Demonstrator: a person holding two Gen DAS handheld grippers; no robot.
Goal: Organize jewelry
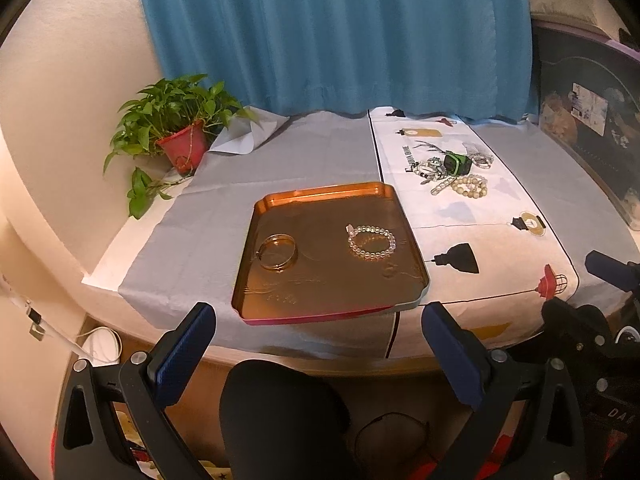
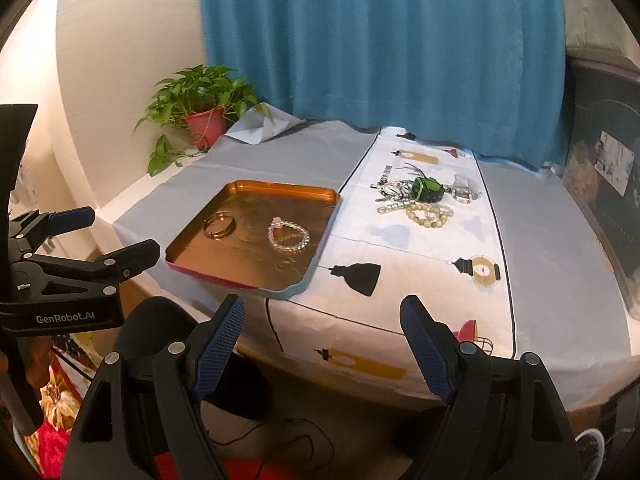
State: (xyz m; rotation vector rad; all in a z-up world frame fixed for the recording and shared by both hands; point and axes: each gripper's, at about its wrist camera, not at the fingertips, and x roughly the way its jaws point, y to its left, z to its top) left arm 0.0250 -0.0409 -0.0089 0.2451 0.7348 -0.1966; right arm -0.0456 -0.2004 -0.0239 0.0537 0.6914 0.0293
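An orange metal tray (image 1: 320, 200) (image 2: 320, 196) lies on the grey cloth near the table's front edge. It holds a gold bangle (image 1: 277, 256) (image 2: 219, 224) and a clear bead bracelet (image 1: 371, 242) (image 2: 289, 236). A pile of jewelry (image 1: 452, 174) (image 2: 424, 200) with a green-and-black watch and a cream bead bracelet lies further back on the white runner. My left gripper (image 1: 318, 322) hangs open below the tray's front edge, nothing between its fingers. My right gripper (image 2: 322, 320) is open and empty, over the runner's front edge.
A potted plant (image 1: 182, 136) (image 2: 204, 116) stands at the back left. A blue curtain (image 1: 340, 32) hangs behind the table. A dark container (image 1: 592, 132) sits at the right edge. The person's dark-clothed knee (image 1: 280, 412) is under the table front.
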